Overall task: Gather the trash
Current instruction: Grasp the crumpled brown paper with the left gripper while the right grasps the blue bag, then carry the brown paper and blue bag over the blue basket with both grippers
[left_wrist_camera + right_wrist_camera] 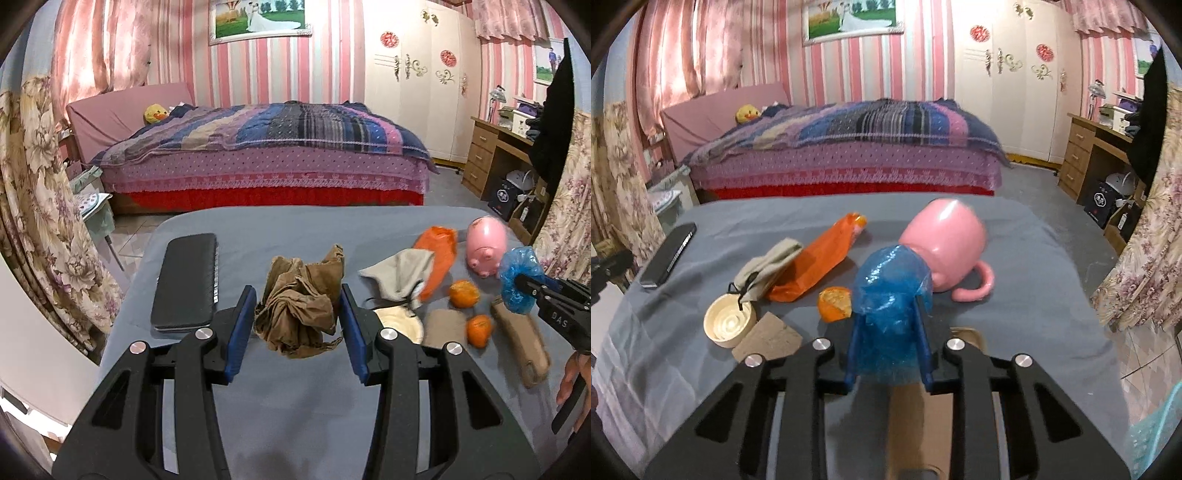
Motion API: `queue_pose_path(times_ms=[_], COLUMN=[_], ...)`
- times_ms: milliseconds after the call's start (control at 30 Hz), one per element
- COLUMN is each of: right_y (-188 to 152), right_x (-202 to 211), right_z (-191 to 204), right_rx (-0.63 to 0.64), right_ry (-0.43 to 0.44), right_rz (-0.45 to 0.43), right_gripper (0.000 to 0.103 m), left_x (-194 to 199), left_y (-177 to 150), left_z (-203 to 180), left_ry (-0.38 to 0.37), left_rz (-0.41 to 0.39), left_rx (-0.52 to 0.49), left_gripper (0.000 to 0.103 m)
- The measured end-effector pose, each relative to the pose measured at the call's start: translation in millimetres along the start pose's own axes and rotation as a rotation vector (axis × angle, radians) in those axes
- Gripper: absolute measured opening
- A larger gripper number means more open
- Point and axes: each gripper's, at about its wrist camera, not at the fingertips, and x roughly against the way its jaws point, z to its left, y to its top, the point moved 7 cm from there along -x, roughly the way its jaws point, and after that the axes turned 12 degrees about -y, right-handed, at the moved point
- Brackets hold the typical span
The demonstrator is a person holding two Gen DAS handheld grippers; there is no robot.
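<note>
A crumpled wad of brown paper (299, 306) hangs between the blue pads of my left gripper (298, 295), which is shut on it just above the grey-covered table (295, 398). My right gripper (892, 314) is shut on a crinkled blue plastic bag (890, 273). In the left wrist view that bag (519, 277) shows at the far right, in the right gripper (524, 282). On the table lie an orange plastic bag (820, 258) and orange peels (463, 293) (479, 330).
A pink pig mug (945, 240) lies on its side behind the blue bag. A grey pouch (768, 267), a cream round lid (729, 323) and a cardboard scrap (768, 338) sit to the left. A black case (186, 282) lies far left. A bed stands beyond.
</note>
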Motion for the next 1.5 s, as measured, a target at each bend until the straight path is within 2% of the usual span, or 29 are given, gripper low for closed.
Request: queue_pose_path(times_ms=[333, 633, 767, 933, 1267, 1500], right_y=[-1, -16, -27, -40, -84, -113], right_x=[68, 114, 132, 149, 170, 173], right_z=[-59, -117, -155, -199, -300, -348], right_rx=[-0.040, -0.085, -0.114, -0.150, -0.211, -0.258], right_ry=[-0.022, -0.050, -0.087, -0.133, -0.292, -0.366], right_rz=[-0.105, -0.158, -0.176, -0.184, -0.151, -0.113], right_gripper=[0.022, 0.022, 0.022, 0.022, 0.022, 0.022], left_x=[33, 47, 47, 44, 28, 17], left_y=[11, -4, -10, -16, -45, -68], left_z=[-72, -149, -182, -225, -322, -391], left_ry=[-0.080, -0.161, -0.194, -0.251, -0.383, -0.469], left_rz=[-0.060, -0.045, -0.033, -0.024, 0.021, 0.059], left_rx=[-0.041, -0.096, -0.113, -0.135, -0.220, -0.283], left_gripper=[0.044, 0.045, 0.045, 0.045, 0.045, 0.045])
